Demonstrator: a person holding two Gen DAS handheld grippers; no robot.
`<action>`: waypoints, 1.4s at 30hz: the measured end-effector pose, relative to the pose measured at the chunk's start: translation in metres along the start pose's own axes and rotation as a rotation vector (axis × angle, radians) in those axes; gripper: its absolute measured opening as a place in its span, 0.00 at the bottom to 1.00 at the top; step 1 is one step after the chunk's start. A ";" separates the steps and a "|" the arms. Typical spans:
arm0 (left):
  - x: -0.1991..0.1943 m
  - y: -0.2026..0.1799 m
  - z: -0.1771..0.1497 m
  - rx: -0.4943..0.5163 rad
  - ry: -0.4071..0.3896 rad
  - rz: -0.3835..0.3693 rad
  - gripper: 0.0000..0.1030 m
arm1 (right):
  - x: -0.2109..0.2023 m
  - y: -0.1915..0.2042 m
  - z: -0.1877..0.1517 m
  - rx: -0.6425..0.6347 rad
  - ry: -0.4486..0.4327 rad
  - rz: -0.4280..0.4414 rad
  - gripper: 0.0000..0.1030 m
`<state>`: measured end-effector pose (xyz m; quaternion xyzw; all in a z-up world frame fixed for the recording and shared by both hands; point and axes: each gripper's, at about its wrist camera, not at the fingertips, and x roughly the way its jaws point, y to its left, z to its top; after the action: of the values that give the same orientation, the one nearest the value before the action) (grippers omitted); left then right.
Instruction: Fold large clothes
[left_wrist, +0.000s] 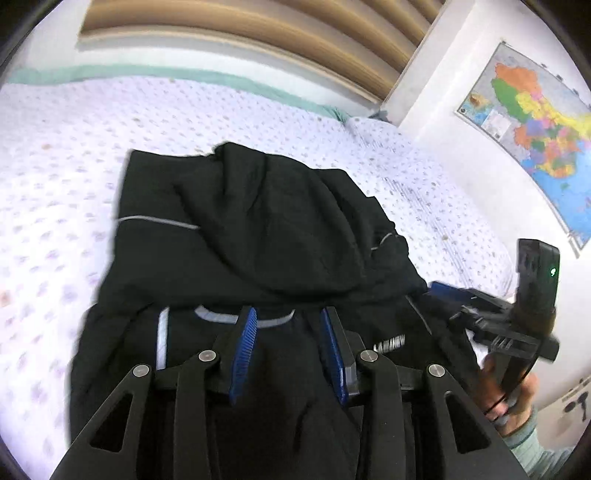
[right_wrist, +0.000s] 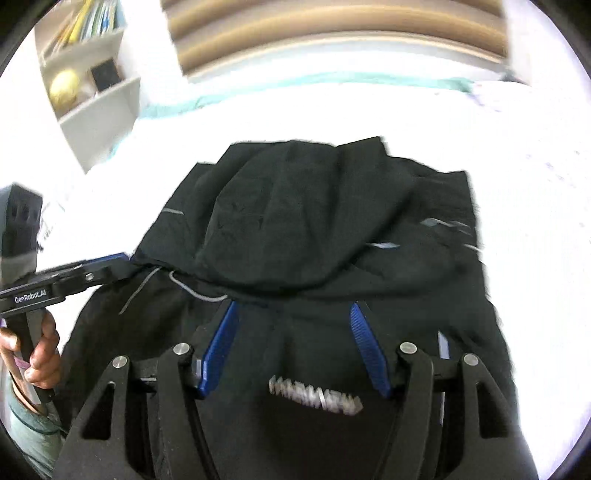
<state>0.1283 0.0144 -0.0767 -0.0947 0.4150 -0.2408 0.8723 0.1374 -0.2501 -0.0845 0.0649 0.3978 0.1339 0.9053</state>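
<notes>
A black garment (left_wrist: 258, 221) with thin grey piping and a white printed logo (right_wrist: 314, 400) lies on the bed, its far part folded back over the near part. In the left wrist view my left gripper (left_wrist: 289, 312) hovers over the near half. Its blue pads are apart with only flat cloth below and nothing pinched. My right gripper (right_wrist: 293, 306) hangs over the logo, jaws wide and empty. Each gripper also shows in the other's view: the right gripper (left_wrist: 441, 288) at the garment's right edge, the left gripper (right_wrist: 118, 258) at its left edge.
The bed sheet (left_wrist: 74, 166) is white with small dots and spreads around the garment. A wooden headboard (left_wrist: 240, 40) runs along the back. A coloured map (left_wrist: 535, 122) hangs on the right wall, and a white shelf (right_wrist: 92, 96) stands at the left. Hands (right_wrist: 40, 350) grip both handles.
</notes>
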 end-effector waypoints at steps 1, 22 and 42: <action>-0.011 0.000 -0.005 0.011 -0.008 0.034 0.37 | -0.015 -0.004 -0.006 0.013 -0.011 -0.009 0.65; -0.079 0.132 -0.122 -0.403 0.017 0.160 0.38 | -0.060 -0.132 -0.109 0.301 0.112 -0.204 0.65; -0.063 0.092 -0.118 -0.387 0.090 -0.438 0.58 | -0.077 -0.119 -0.111 0.321 0.183 0.159 0.44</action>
<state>0.0348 0.1294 -0.1432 -0.3357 0.4613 -0.3436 0.7460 0.0286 -0.3852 -0.1318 0.2273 0.4885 0.1452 0.8298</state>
